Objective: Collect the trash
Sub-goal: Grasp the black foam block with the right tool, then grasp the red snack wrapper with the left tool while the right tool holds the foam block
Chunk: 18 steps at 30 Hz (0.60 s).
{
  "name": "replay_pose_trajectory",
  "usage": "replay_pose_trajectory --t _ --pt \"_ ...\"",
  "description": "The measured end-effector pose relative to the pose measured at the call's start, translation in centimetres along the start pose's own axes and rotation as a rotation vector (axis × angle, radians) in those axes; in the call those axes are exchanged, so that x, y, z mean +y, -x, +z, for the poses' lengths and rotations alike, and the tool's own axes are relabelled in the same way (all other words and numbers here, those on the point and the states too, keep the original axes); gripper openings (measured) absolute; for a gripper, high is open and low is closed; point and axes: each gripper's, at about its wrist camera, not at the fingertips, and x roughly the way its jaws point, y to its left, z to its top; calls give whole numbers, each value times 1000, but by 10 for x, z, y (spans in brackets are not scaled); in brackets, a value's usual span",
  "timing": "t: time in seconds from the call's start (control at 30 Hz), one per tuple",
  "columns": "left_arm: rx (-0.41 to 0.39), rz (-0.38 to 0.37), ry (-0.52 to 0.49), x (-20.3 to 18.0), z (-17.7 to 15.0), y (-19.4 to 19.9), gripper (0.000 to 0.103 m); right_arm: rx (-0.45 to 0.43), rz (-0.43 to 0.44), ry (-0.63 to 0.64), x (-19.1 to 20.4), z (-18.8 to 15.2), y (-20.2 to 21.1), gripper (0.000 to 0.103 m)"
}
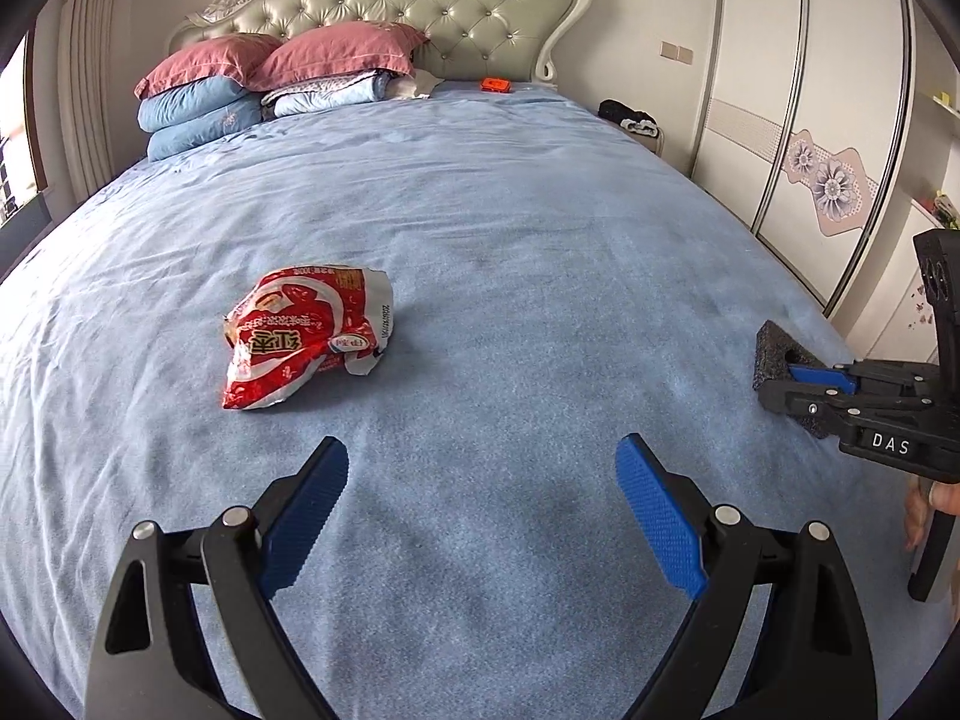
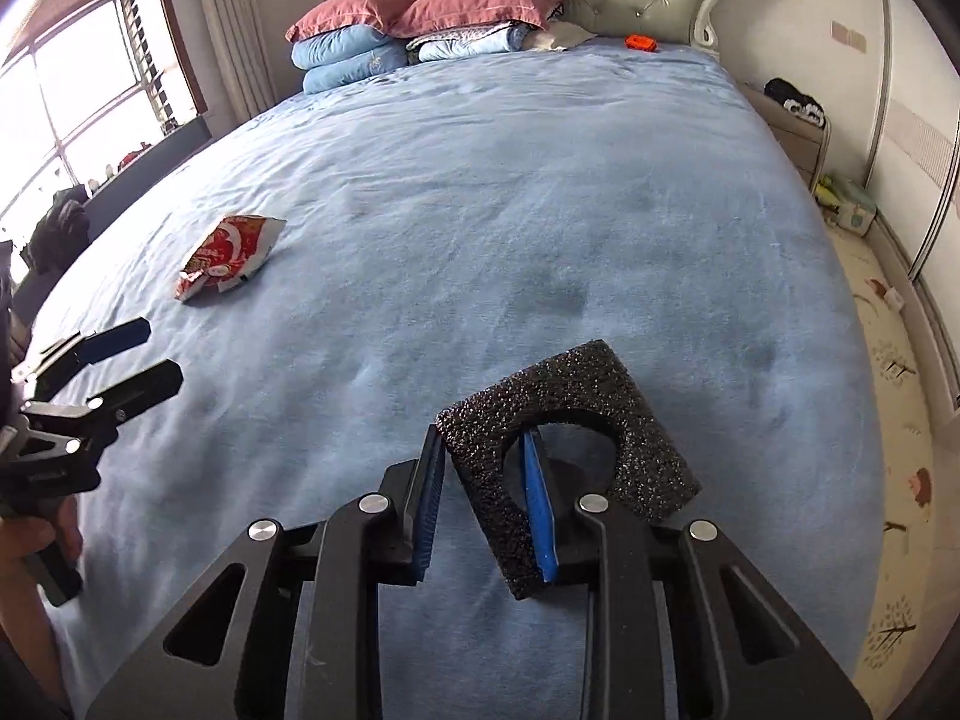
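Observation:
A crumpled red and white snack wrapper lies on the blue bed cover, ahead and left of my left gripper. That gripper is open, with only bedding between its blue pads. In the right wrist view the wrapper is far to the left, beyond the left gripper. My right gripper is shut on a black foam piece with a round hole. One finger passes through the hole and the other presses the outer edge. The left wrist view shows the foam in the right gripper near the bed's right edge.
Pink and blue pillows and folded bedding are stacked at the tufted headboard. A small orange object lies near them. A wardrobe and a nightstand flank the bed's right side. A window is at left.

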Motion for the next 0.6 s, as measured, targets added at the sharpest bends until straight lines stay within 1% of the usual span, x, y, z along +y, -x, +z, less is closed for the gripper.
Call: replay_pose_trajectory --t 0.03,0.13,0.23,0.37,0.5,0.6 --pt "-3 -3 11 4 1 1 90 14 27 -9 7 3 -5 25" --pt "-14 9 45 20 3 4 90 21 25 40 36 12 -17 25" --pt "-13 20 62 35 6 4 91 19 105 26 59 21 -26 25" --pt "-14 35 99 57 9 2 91 19 152 21 84 34 -40 25" --pt "-7 47 148 78 16 -5 91 20 149 26 102 46 -55 25" --pt "-3 64 157 90 25 -14 91 23 142 23 108 51 -65 25"
